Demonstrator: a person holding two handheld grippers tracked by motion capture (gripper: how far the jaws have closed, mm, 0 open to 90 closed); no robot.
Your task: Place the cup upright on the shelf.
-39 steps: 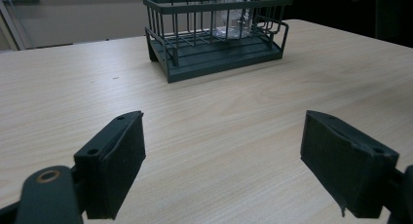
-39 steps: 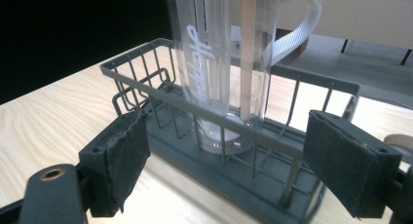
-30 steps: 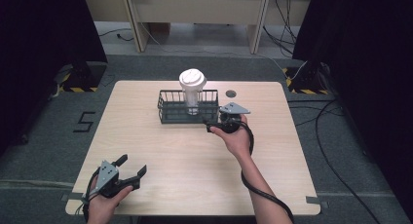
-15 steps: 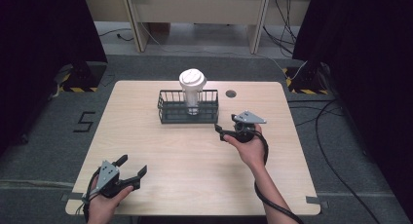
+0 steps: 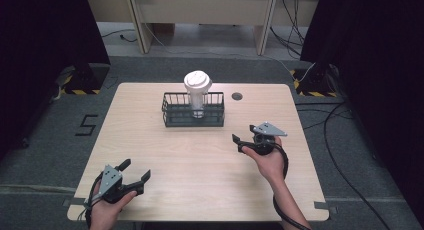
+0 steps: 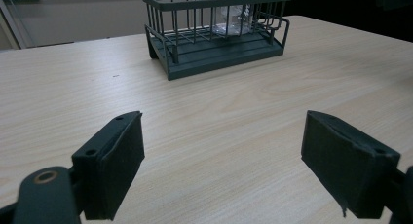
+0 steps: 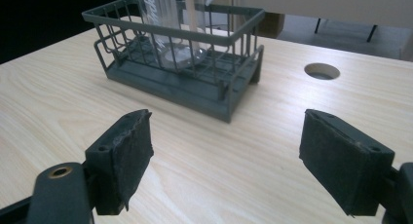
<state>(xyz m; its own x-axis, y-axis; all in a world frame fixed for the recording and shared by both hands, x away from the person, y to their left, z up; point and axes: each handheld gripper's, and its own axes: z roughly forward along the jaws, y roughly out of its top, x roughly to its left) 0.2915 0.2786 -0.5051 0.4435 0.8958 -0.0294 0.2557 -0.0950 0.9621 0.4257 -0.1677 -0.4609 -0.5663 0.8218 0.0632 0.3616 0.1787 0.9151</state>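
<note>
Step, judged: cup (image 5: 197, 91) stood upright in wire basket (image 5: 193, 110) | right gripper (image 5: 243, 140) empty, jaws wide, near basket | left gripper (image 5: 134, 171) wide, well apart | next: likely nothing.

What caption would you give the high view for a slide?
A person holds two open grippers, left gripper and right gripper, over a wooden table, before a wire basket holding a lidded cup.

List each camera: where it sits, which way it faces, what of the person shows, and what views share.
High view: above the person's side, facing forward and down on the table; forearms, left gripper, right gripper.
Left gripper view: on the left gripper, facing the basket; open jaws.
Right gripper view: likewise, toward the basket; open jaws.
Shared: basket, cup.
</note>
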